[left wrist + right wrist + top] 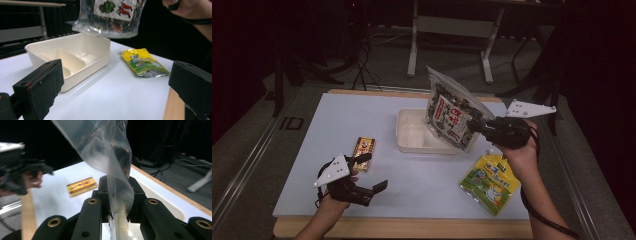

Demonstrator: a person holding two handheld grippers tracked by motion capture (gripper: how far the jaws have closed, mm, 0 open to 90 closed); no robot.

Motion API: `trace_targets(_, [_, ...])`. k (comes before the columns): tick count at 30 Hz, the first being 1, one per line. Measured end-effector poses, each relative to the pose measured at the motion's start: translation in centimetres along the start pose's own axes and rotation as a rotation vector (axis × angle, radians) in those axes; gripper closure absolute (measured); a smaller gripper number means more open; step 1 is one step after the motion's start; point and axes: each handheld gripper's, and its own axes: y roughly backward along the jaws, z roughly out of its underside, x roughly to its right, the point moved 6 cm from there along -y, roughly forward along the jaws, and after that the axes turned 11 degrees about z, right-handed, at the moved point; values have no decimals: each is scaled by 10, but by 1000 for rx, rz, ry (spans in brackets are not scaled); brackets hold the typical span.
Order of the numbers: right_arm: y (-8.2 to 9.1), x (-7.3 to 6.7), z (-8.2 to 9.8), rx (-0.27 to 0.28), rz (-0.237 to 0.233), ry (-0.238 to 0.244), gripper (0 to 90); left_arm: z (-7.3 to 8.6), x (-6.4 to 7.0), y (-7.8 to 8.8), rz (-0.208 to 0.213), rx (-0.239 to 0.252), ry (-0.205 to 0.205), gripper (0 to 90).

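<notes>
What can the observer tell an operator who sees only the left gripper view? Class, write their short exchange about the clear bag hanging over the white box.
Operator: What holds the clear bag?
Observer: The right tool is shut on its clear plastic edge.
Operator: Is the bag resting in the white box?
Observer: No. In the high view it hangs tilted above the box's right part, lifted clear.
Operator: Is anything lying beside my tool?
Observer: Yes. A small gold packet lies flat on the table, just ahead of the left tool, whose jaws stand open.
</notes>
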Motion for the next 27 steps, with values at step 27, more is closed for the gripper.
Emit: trace_targets(27, [-79,43,33,-55,132,-132,770,12,-8,4,-53,2,13,2])
